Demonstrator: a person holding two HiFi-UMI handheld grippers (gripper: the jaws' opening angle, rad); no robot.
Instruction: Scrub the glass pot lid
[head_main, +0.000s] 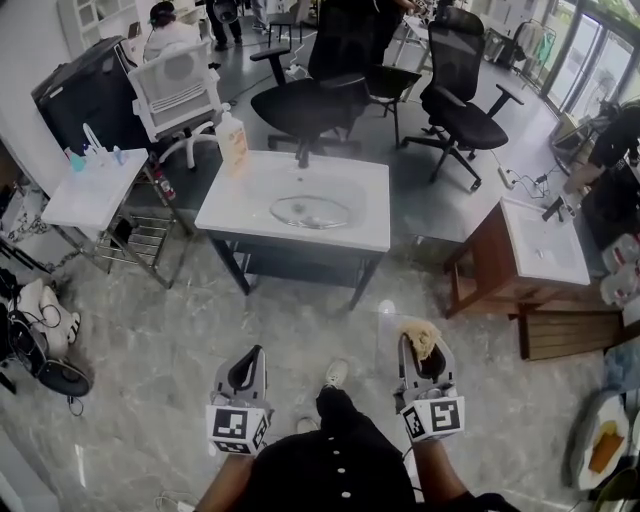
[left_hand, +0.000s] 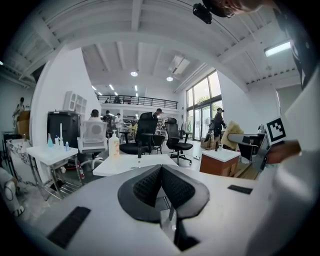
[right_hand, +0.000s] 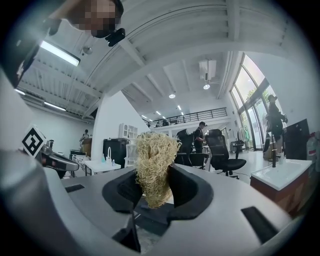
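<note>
Currently the lid (head_main: 310, 211) lies in the basin of the white sink (head_main: 232, 207), at the centre of the head view. It is above both grippers in the frame and well apart from them, with a stretch of floor (head_main: 150, 350) between the grippers and the sink's near edge. The lid is round and shows as a flat ellipse, wider from left to right of the frame. Whether its knob faces up cannot be told.

Left gripper (head_main: 246, 368): lower left of centre. Its own view shows the jaws closed pad to pad, with nothing between them.

Right gripper (head_main: 422, 350): lower right of centre. Its jaws are clamped on a straw-coloured fibrous scrubber (right_hand: 154, 160), which stands up past the pads.

Governing relation: the lid sits up-frame, between the lines of the two grippers and a little closer to the left gripper's side. Neither gripper is clearly nearer. Both point toward the sink. The coming move is judged to be a forward approach. The right gripper carries the scrubber and must reach the glass. The left gripper is free to steady the lid.

Markings: the bottle (head_main: 231, 142) at the sink's upper-left corner, near the tap (head_main: 303, 152), has an orange label whose print is too small to read. The marker cubes (head_main: 238, 426) carry black-and-white square patterns and no letters. No other writing is legible.
</note>
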